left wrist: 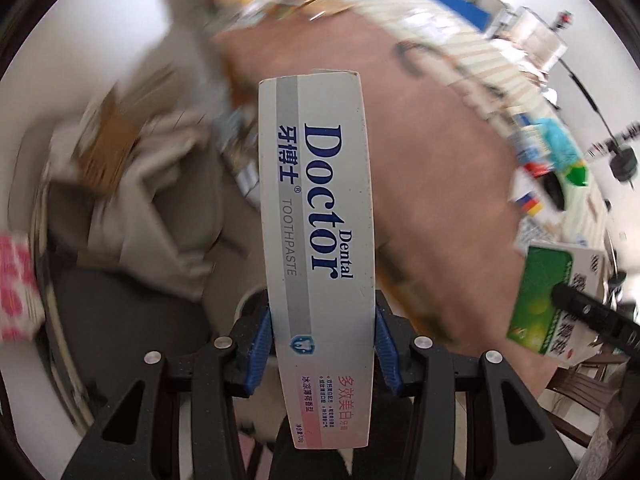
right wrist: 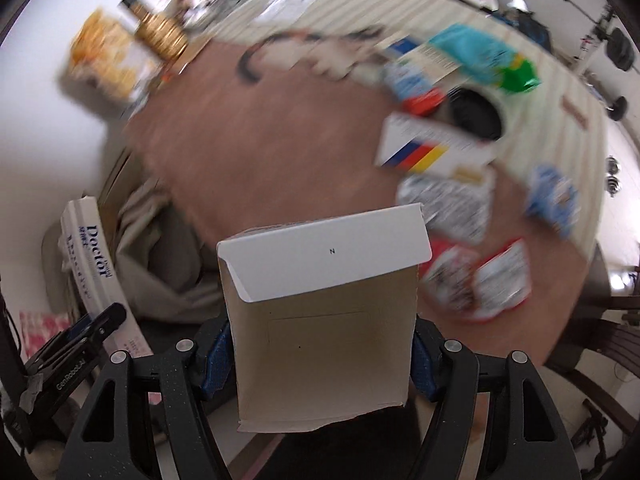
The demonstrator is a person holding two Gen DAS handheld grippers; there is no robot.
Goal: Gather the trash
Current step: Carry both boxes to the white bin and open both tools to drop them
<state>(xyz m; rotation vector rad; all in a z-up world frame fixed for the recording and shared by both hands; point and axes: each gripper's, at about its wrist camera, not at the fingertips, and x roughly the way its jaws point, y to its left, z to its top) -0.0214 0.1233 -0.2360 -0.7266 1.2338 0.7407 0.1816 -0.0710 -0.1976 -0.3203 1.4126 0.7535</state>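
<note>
My left gripper (left wrist: 322, 344) is shut on a long white Dental Doctor toothpaste box (left wrist: 318, 216), held lengthwise above a dark bin with crumpled bags (left wrist: 132, 220) at the left. That box also shows in the right wrist view (right wrist: 94, 264), with the left gripper's fingers (right wrist: 96, 326) on it. My right gripper (right wrist: 322, 360) is shut on an opened cardboard box (right wrist: 324, 332) with a white flap. In the left wrist view this box is green and white (left wrist: 548, 300), with a right fingertip (left wrist: 576, 300) on it.
A brown round table (right wrist: 280, 140) carries several wrappers and packets at its right side (right wrist: 432, 152), a dark cup (right wrist: 476, 116) and snack bags at the far left (right wrist: 108, 60). A striped cloth (left wrist: 460, 52) lies at the far edge. The background is motion-blurred.
</note>
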